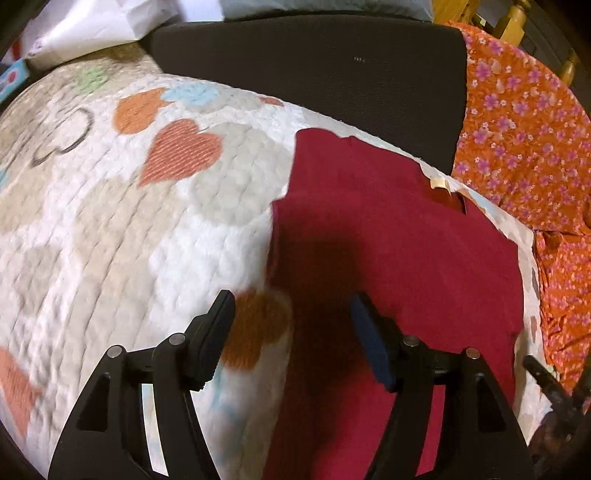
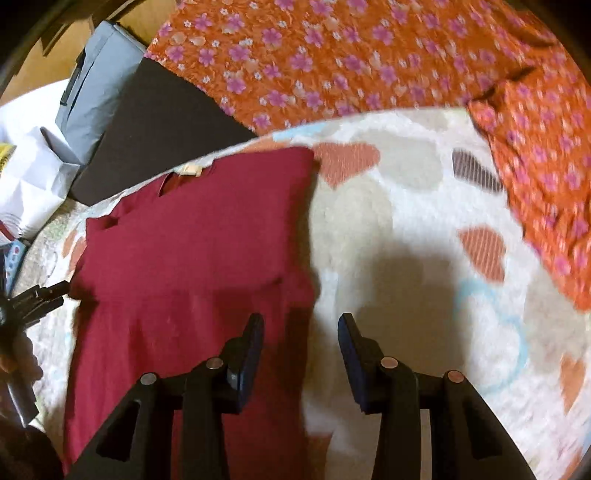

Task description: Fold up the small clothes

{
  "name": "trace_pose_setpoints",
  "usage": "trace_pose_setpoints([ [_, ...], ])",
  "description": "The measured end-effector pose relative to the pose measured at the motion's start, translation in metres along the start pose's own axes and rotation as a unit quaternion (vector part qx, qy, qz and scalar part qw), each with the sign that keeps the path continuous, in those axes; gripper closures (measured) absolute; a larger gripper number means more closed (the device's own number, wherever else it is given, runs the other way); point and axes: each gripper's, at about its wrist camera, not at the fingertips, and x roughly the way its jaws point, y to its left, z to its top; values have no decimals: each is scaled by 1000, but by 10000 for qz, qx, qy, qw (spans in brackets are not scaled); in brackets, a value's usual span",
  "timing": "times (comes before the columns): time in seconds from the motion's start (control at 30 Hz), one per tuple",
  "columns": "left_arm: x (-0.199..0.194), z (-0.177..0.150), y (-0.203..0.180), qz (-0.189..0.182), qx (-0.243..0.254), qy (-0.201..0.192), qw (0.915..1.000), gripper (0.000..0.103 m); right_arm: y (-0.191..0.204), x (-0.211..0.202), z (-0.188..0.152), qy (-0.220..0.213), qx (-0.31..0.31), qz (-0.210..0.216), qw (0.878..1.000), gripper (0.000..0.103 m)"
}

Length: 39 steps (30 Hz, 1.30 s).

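While the red garment (image 1: 391, 251) lies flat on the heart-patterned quilt (image 1: 147, 221), its sides appear folded inward into a long strip, neck label away from the cameras. The left hand-held gripper (image 1: 291, 332) and right hand-held gripper (image 2: 301, 347) hover wide open, gripping nothing. Judged remaining: the lengthwise fold; the orange floral cloth (image 2: 332, 62) lies unfolded nearby.

Ahead of my left fingers (image 1: 291, 321) a white quilted blanket (image 1: 110, 229) with orange and beige hearts spreads wide, soft and bumpy. Beyond it, past my fingertips, sits a dark flat cushion (image 1: 314, 62), with crumpled white paper (image 1: 92, 26) off to the left. Out past my right fingers (image 2: 301, 336), orange cloth with pink flowers (image 2: 332, 55) drapes across the far side. Warm light, and my fingers' shadow (image 2: 402, 284) falls on the quilt just ahead.
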Motion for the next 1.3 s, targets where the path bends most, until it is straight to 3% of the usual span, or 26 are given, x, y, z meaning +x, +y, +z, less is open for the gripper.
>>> trace_pose_setpoints([
  [0.13, -16, -38, 5, 67, -90, 110, 9999, 37, 2, 18, -18, 281, -32, 141, 9995, 63],
  [0.2, -23, -57, 7, 42, -75, 182, 9998, 37, -8, 26, -19, 163, 34, -142, 9998, 64],
  [0.3, -28, -85, 10, 95, 29, 268, 9996, 37, -35, 11, -19, -20, 791, -168, 9967, 64],
  [0.37, -21, -101, 11, 183, 112, 570, 9981, 37, -36, -2, -23, 32, 714, -333, 9969, 64],
  [0.57, -37, -118, 6, 70, 230, 598, 9979, 37, -24, -47, -65, 432, 607, 891, 9932, 62],
  [0.7, -39, -135, 5, -5, 262, 853, 9960, 37, -13, -52, -118, 887, 380, 891, 9913, 59],
  [0.77, -42, -144, 0, 131, 492, 772, 9957, 37, -10, -51, -131, 792, 188, 914, 9925, 58],
  [0.8, -42, -146, -2, 191, 594, 765, 9951, 37, -6, -55, -135, 563, -2, 820, 9950, 65],
  [0.83, -42, -149, -5, 260, 702, 765, 9943, 37, -3, -57, -138, 500, -149, 604, 9968, 85],
  [0.9, -43, -155, -10, 392, 880, 741, 9926, 37, -2, -63, -135, 371, -214, 576, 9974, 94],
  [1.03, -47, -162, -8, 363, 854, 686, 9933, 37, -11, -73, -135, 221, -186, 395, 9988, 94],
  [1.17, -51, -169, -7, 325, 891, 710, 9930, 37, -22, -66, -140, 352, 198, 396, 9984, 95],
  [1.3, -58, -176, 1, 246, 821, 776, 9933, 35, -25, -82, -143, 468, 677, 717, 9940, 90],
])
